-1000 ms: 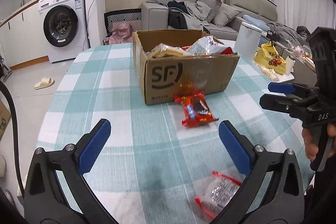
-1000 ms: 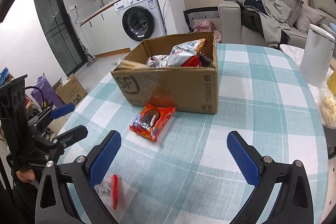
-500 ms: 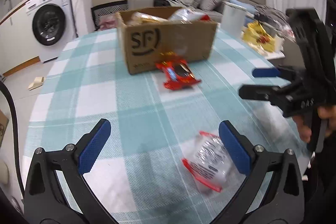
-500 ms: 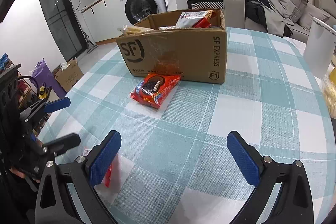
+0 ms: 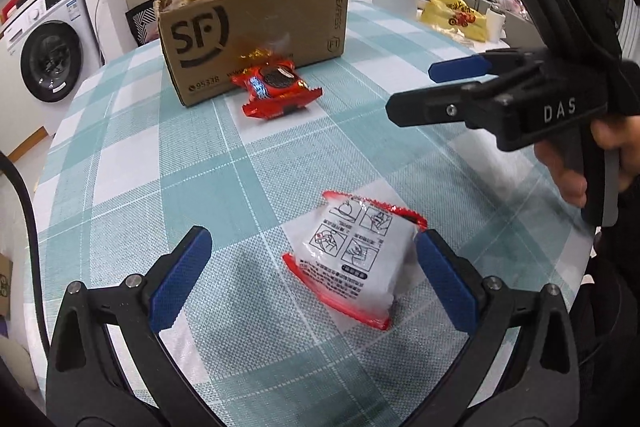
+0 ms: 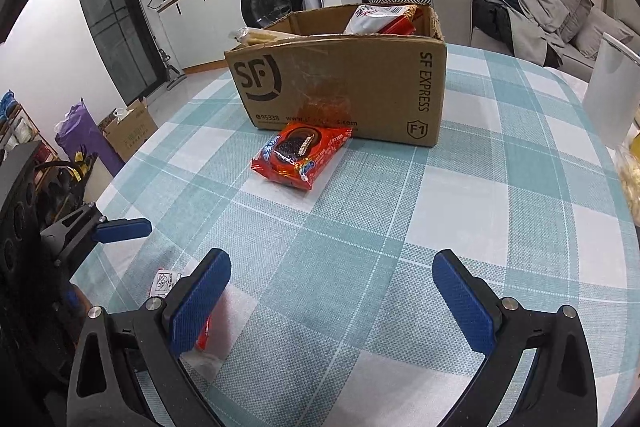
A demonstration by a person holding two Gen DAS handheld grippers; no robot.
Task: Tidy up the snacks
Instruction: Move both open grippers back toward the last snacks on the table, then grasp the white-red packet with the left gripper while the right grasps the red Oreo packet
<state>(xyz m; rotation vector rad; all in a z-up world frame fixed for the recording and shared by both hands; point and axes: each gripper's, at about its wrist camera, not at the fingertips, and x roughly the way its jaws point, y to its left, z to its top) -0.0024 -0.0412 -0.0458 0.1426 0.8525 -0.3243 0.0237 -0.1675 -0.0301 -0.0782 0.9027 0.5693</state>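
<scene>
I see the cardboard box [image 5: 256,39] at the table's far side, the red cookie pack [image 5: 276,91] against its front. My left gripper [image 5: 308,275], jaws wide and empty, brackets the white packet [image 5: 352,263], its right pad touching, long axis running diagonally away. My right gripper [image 6: 332,303], equally open and empty, is farther from it.

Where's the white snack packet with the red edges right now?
In the left wrist view the white snack packet lies flat on the checked tablecloth, between the open left tongs, close to their right finger, well short of the cardboard box.
</scene>
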